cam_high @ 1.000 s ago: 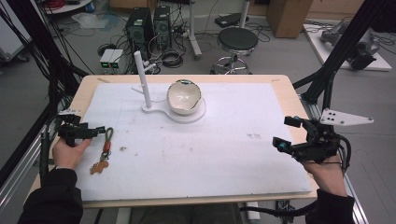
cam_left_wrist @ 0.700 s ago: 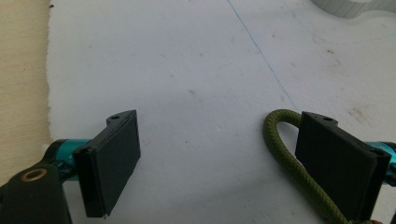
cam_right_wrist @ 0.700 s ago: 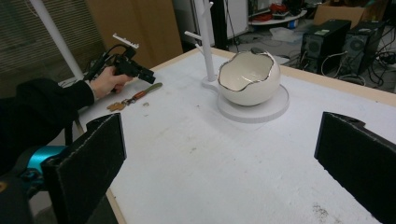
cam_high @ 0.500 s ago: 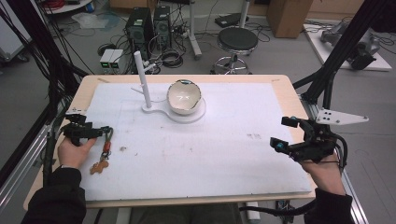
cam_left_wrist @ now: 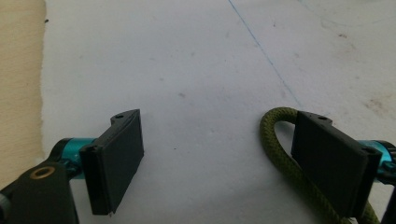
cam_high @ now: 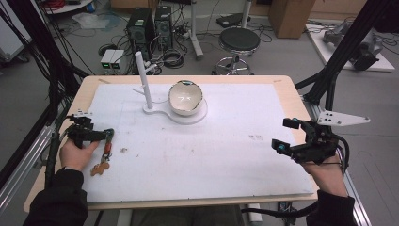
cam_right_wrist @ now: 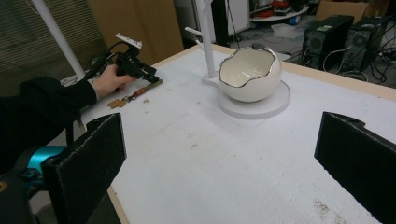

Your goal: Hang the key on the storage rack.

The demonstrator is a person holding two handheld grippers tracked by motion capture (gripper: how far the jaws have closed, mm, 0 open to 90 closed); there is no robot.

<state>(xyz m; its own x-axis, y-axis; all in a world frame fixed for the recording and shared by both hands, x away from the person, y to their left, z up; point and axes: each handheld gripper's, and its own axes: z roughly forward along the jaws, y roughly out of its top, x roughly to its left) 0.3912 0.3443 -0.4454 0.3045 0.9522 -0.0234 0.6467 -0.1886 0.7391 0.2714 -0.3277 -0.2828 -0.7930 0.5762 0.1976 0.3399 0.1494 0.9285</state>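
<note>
At the near left of the table, the left gripper [cam_high: 104, 135] is held low over the white mat [cam_high: 226, 155], its jaws spread wide with nothing clamped between them. A green cord loop [cam_left_wrist: 275, 140] is seen lying against the inner face of one jaw, and it is joined to a keychain [cam_high: 104, 157] lying flat on the mat just beside the hand. At the near right, the right gripper [cam_high: 286, 135] is held just above the mat's edge, jaws wide apart and empty. Farther back, a broken-egg-shaped white bowl [cam_high: 185, 98] is seen resting on a round white base [cam_high: 188, 117], with a white post [cam_high: 143, 80] standing upright just beside it.
</note>
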